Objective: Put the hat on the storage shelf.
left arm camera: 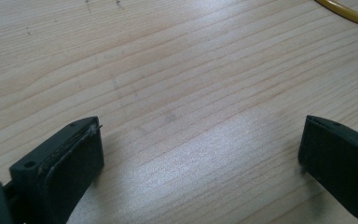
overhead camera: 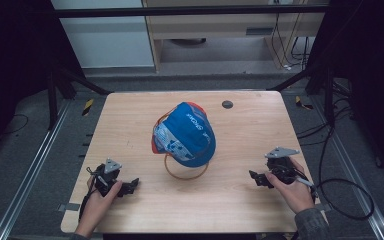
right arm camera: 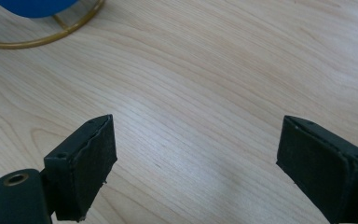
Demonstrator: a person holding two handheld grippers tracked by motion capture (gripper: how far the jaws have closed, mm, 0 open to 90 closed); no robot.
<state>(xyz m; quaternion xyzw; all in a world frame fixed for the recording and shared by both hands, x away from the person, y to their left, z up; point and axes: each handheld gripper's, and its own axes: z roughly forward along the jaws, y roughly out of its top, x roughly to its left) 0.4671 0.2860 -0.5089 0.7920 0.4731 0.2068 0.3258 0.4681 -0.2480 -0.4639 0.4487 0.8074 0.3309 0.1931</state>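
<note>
Pale wooden desk [overhead camera: 130,120] carries a blue cap [overhead camera: 186,135] perched on a gold wire stand [overhead camera: 186,172] at its middle, between the left gripper [overhead camera: 130,186] and right gripper [overhead camera: 256,178], both wide open, empty, near the front corners, about equally near.

A light wooden table [overhead camera: 130,125] carries a brass wire stand [overhead camera: 186,172] near its middle, with a blue cap [overhead camera: 185,135] on top. A small dark disc [overhead camera: 227,104] lies near the far edge.

wooden table [overhead camera: 130,125] | grey carpet floor [overhead camera: 30,150] | pale wood cabinet [overhead camera: 205,25] behind | dim light
</note>
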